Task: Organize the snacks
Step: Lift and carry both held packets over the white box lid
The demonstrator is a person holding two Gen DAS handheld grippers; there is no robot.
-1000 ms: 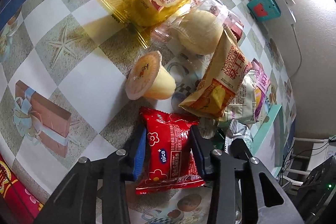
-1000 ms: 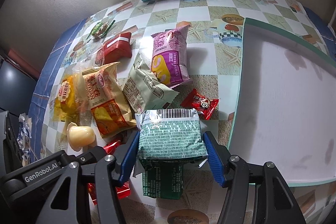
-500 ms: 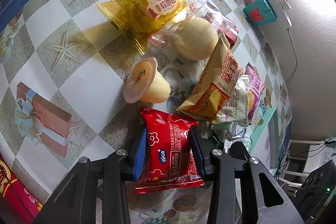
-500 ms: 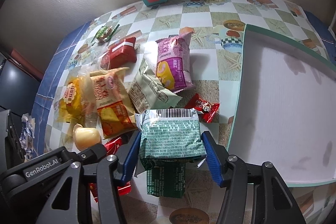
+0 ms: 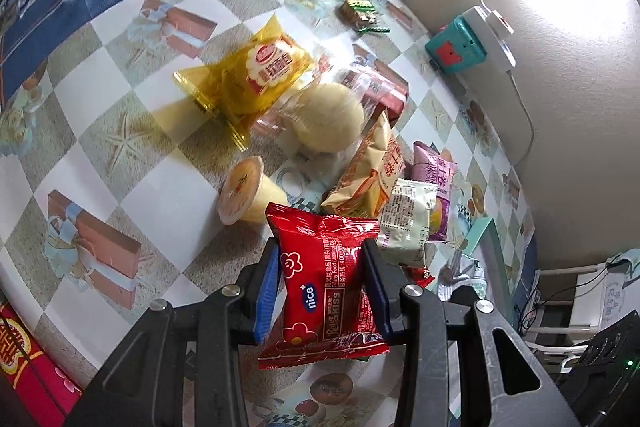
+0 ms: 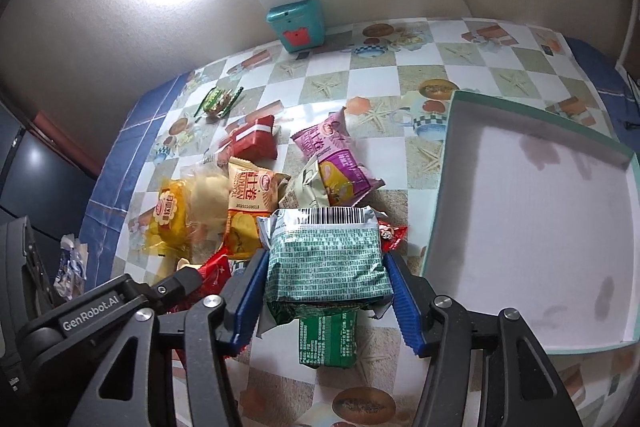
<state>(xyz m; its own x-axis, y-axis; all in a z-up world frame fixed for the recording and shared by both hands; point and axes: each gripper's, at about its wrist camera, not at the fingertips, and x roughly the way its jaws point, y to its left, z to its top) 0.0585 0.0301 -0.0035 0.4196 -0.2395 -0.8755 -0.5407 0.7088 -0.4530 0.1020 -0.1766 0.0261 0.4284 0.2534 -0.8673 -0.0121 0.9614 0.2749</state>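
Left gripper point(image 5: 322, 285) jaws clenched on red snack pack point(image 5: 324, 283), held above the counter point(image 5: 100, 163). Right gripper point(image 6: 326, 291) jaws grasping green-white packet point(image 6: 326, 255), another green packet point(image 6: 328, 341) beneath it. Jelly cup point(image 5: 246, 193), yellow bread bag point(image 5: 248, 75), orange bag point(image 6: 250, 203), purple bag point(image 6: 336, 163) piled nearby. Teal-rimmed tray point(image 6: 444, 163) just right.
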